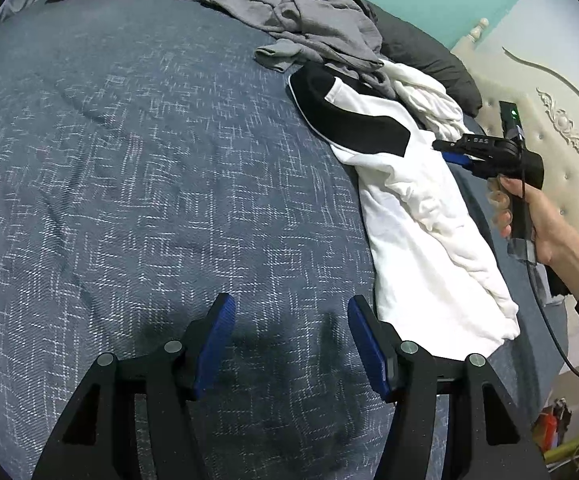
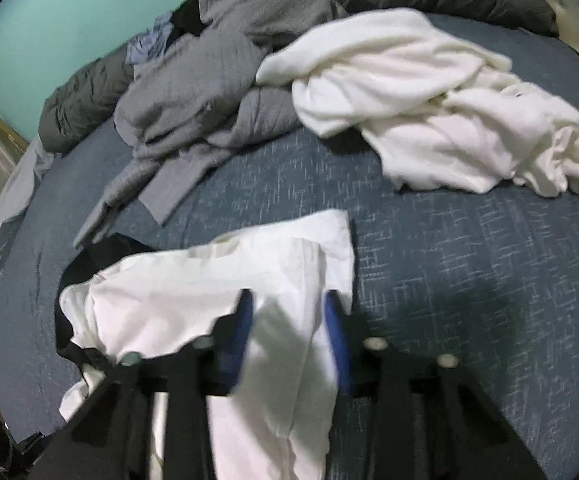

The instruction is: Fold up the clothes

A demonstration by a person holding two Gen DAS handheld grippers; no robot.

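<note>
While the left hand-held gripper [image 1: 291, 316] hovers spread and empty over the blue bed [image 1: 129, 160], the white-and-black shirt [image 1: 409, 216] lies beside it. The right hand-held gripper [image 2: 287, 300] straddles the shirt's fabric, its fingers [image 2: 333, 312] narrowly apart, not pinching.

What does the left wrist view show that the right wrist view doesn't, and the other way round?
Only the left wrist view: the right tongs from outside, in the person's hand, and the open left tongs over bare bedspread.

Only the right wrist view: white cloth lying between the right tongs' fingers, which stand apart.

Both: the black-and-white shirt, the crumpled white garment, the grey pile.
</note>
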